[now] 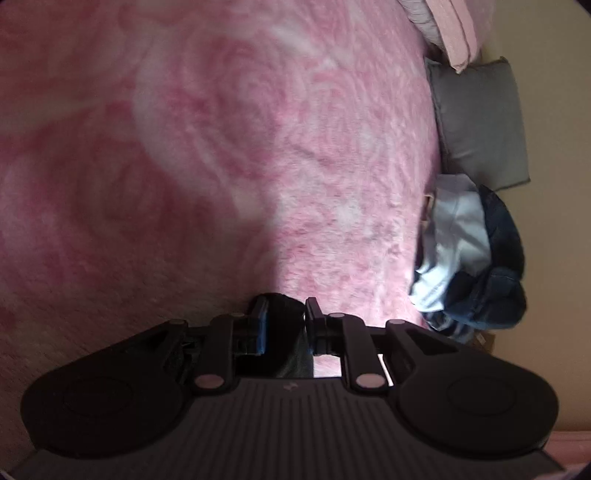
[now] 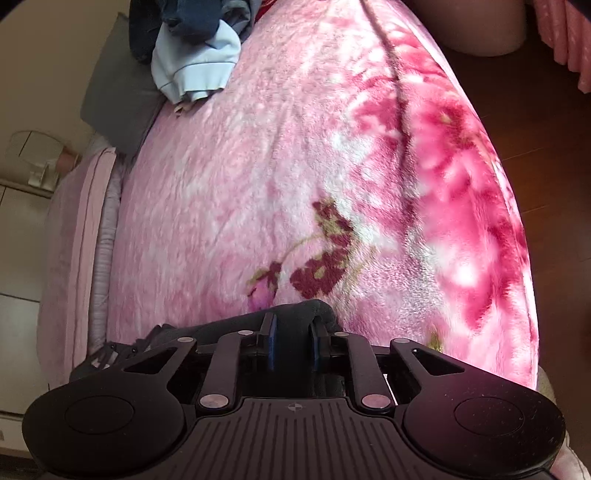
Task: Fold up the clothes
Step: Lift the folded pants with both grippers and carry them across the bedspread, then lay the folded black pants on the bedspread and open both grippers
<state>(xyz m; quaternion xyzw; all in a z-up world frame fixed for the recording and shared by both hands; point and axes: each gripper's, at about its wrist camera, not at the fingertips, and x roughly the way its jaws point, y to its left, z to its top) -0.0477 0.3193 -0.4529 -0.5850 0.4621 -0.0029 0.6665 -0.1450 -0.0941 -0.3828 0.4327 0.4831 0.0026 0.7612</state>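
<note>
My left gripper (image 1: 285,314) is shut on a bunch of dark cloth (image 1: 282,301) that fills the gap between its fingers, just above the pink blanket (image 1: 258,147). My right gripper (image 2: 293,328) is shut on the same kind of dark garment (image 2: 314,308), which trails off to the left under the gripper (image 2: 162,338). Most of the garment is hidden below both grippers. A heap of clothes, light blue and dark denim, lies at the bed's edge (image 1: 469,254) and shows at the top left in the right wrist view (image 2: 195,48).
A pink floral fleece blanket (image 2: 295,147) covers the bed. A grey pillow (image 1: 480,122) and a pink pillow (image 1: 454,29) lie along the wall side. In the right wrist view, dark wood floor (image 2: 535,129) lies to the right of the bed and a white cabinet (image 2: 18,206) to the left.
</note>
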